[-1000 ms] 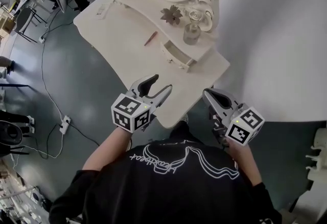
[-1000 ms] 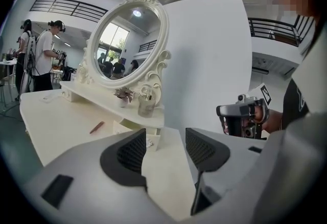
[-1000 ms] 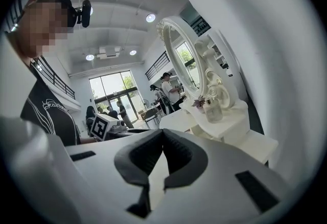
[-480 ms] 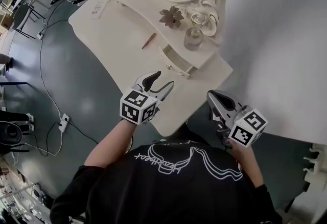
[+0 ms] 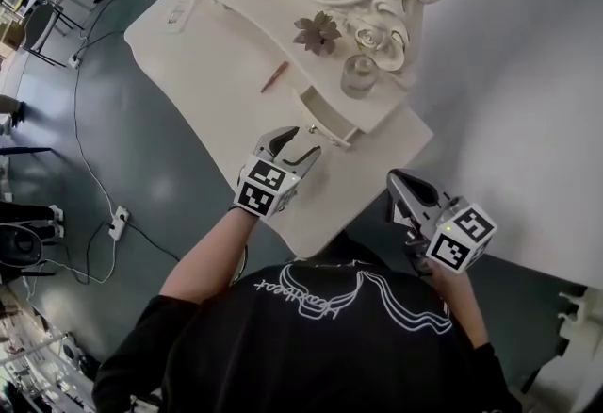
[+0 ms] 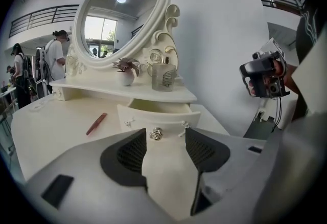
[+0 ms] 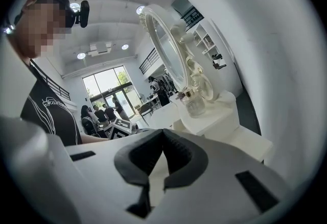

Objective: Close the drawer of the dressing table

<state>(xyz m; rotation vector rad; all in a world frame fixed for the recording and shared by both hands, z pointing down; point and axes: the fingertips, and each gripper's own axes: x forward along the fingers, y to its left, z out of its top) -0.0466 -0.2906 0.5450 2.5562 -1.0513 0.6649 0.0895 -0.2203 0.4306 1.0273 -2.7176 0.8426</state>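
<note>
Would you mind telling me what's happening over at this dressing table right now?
A person is working at the white dressing table with a hand-held gripper in each hand. Its small drawer stands pulled out. The left hand-held gripper is lined up with the drawer front, jaws apart and framing the knob, not touching it yet. The right hand-held gripper hangs off the table's edge, jaws together and empty. The drawer is not yet closed.

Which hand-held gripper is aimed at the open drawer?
The left hand-held gripper: its jaws stand apart, framing the knob of the drawer without touching it. The right hand-held gripper hangs off the dressing table edge, jaws together.
</note>
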